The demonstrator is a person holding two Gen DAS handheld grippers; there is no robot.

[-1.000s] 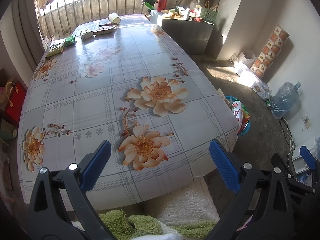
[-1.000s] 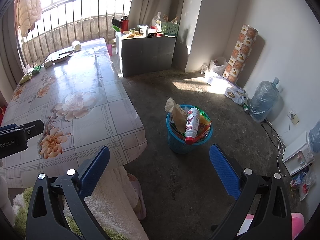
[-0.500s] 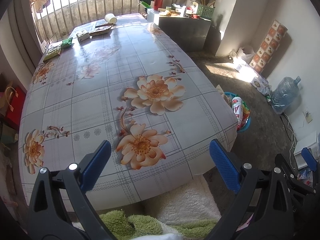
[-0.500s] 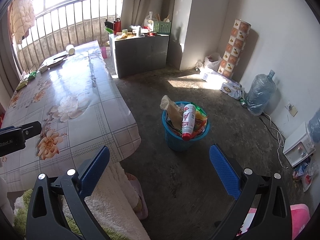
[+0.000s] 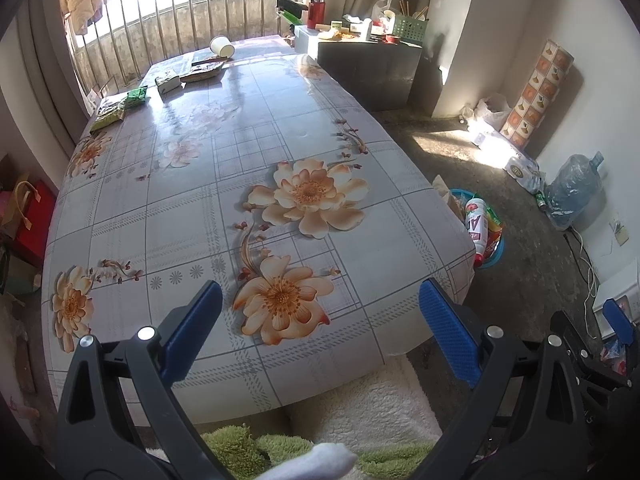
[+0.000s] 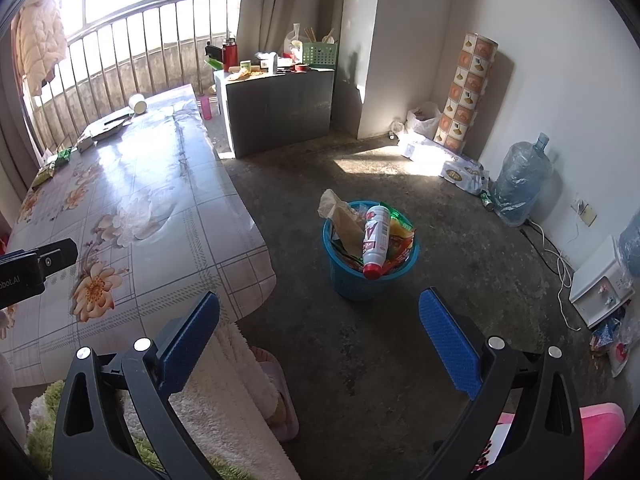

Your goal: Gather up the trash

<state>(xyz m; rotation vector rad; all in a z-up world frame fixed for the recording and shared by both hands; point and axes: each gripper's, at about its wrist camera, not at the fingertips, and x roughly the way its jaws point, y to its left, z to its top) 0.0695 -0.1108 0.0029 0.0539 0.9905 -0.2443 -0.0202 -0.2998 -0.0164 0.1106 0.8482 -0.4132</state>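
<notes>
Floral oilcloth table [image 5: 224,208], concrete floor [image 6: 400,184], blue bin [image 6: 360,284]

The left gripper [image 5: 320,320] was held level with its jaws wide apart and nothing between them; the right gripper [image 6: 320,322] was also spread wide and empty; its blue pads [image 6: 450,338] faced inward.
</notes>
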